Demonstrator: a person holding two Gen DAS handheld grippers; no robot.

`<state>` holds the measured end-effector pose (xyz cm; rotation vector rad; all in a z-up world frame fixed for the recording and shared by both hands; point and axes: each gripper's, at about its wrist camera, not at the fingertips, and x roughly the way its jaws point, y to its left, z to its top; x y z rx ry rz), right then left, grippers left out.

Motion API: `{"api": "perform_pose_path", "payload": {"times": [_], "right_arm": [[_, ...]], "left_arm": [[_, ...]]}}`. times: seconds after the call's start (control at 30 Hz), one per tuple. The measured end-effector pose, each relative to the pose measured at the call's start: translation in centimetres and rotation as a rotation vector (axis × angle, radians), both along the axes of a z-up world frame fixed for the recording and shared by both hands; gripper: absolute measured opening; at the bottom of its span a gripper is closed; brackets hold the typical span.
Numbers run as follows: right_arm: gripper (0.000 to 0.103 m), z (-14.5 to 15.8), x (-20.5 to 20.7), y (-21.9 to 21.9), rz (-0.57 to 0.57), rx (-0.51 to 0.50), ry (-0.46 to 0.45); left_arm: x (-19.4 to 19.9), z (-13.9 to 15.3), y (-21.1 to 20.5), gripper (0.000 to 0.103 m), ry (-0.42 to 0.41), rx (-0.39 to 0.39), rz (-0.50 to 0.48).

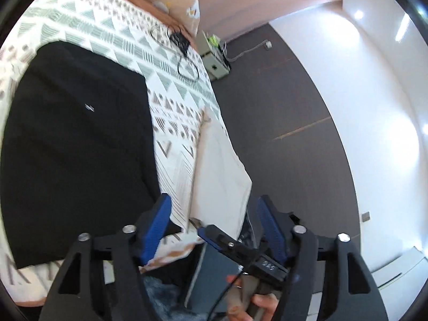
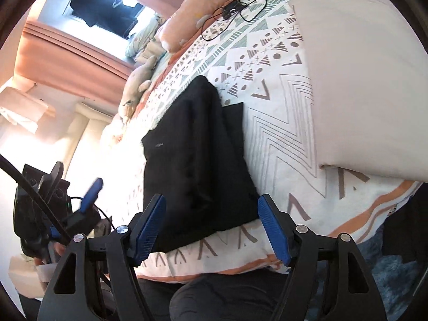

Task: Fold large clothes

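Lying partly folded on the patterned bedspread, the black garment fills the centre of the right wrist view and the left half of the left wrist view, while both the left gripper and the right gripper hang empty with jaws apart. Grabbing from here risks pinching the bedspread along with the dark cloth, and the slack fold could slide open near the cream garment at upper right

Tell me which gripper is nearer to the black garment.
Right. The right gripper is open, right at the near edge of the black garment. The left gripper is also open but off to the side, by the bed's edge.
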<state>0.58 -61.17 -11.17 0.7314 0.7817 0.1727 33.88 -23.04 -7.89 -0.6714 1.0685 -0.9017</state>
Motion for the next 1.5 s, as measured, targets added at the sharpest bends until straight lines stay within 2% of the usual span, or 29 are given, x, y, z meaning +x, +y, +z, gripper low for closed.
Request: {"api": "perform_pose_path", "payload": {"times": [0.1,0.27,0.47,0.5,0.53,0.63,0.8,0.93,1.03,1.17,1.37,1.47,1.5], "right_arm": [[0.07,-0.1,0.6,1.1,0.027,0.002,-0.014],[0.07,-1.3,3.5,3.5,0.086,0.001,0.004],[0.07,-2.1,5.3,4.3,0.074,-0.046,0.043],[0.058,-2.0,5.2,4.0,0.063,-0.051,0.052],[0.024,-2.1,5.3,3.8,0.062,-0.049,0.051],[0.011,-1.6,5.0,3.2,0.079,-0.045,0.003],[0.008,-1.0,4.5,1.7,0.068,-0.03,-0.039],[0.008,-1.7,4.2,0.1,0.046,-0.01,-0.041],[0.008,-2.9,3.8,-1.2,0.021,0.007,-0.027],[0.008,-5.3,3.2,-2.6,0.001,0.05,0.006],[0.008,-8.3,3.3,-3.0,-0.031,0.06,0.064],[0.008,-7.6,3.3,-2.9,-0.007,0.063,0.078],[0.012,-7.1,3.2,-3.0,0.003,0.077,0.076]], "left_arm": [[0.4,0.2,2.6,0.068,-0.011,0.044,0.06],[0.4,0.4,6.9,0.068,-0.056,0.173,0.179],[1.3,-1.7,11.2,0.068,-0.017,0.285,0.25],[1.3,-2.4,11.4,0.068,-0.013,0.304,0.257],[1.3,-3.0,11.6,0.068,-0.009,0.325,0.262],[1.3,-4.1,12.2,0.068,0.017,0.362,0.268],[1.4,-7.2,11.9,0.067,0.063,0.381,0.262],[1.4,-8.7,10.9,0.053,0.079,0.404,0.229],[1.4,-9.8,10.1,0.05,0.101,0.418,0.209],[1.2,-11.4,8.8,0.05,0.13,0.408,0.158],[1.0,-12.1,8.1,0.05,0.128,0.447,0.138],[1.3,-11.9,8.6,0.05,0.128,0.445,0.139],[1.5,-11.8,8.7,0.05,0.132,0.445,0.139]]}}
